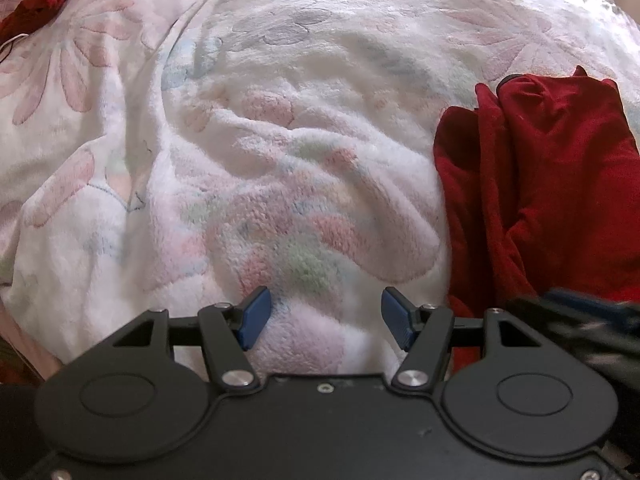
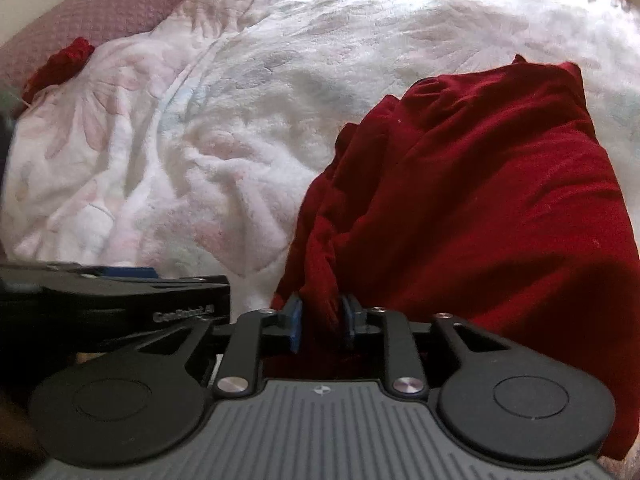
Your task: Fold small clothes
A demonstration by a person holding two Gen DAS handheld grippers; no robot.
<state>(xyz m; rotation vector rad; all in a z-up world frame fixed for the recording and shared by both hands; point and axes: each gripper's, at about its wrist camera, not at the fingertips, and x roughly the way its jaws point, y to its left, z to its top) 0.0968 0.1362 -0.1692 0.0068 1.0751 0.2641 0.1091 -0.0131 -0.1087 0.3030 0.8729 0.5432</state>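
Note:
A dark red garment [image 2: 480, 200] lies crumpled on the right side of a fluffy white floral blanket [image 2: 208, 140]. My right gripper [image 2: 321, 320] is at the garment's near edge. A twisted fold of the red cloth sits between its blue pads, which stand slightly apart with a thin dark gap at the right pad. My left gripper [image 1: 326, 316] hovers open over the bare blanket [image 1: 280, 160], with nothing between its fingers. The red garment [image 1: 540, 184] lies to its right. The right gripper [image 1: 580, 312] shows as a blur at that view's lower right.
A second small red item [image 1: 36, 8] lies at the blanket's far left edge, by a pink quilted cover [image 2: 112, 4]. The blanket is rumpled into soft ridges in the middle. The left gripper's body [image 2: 112, 292] is close beside the right one.

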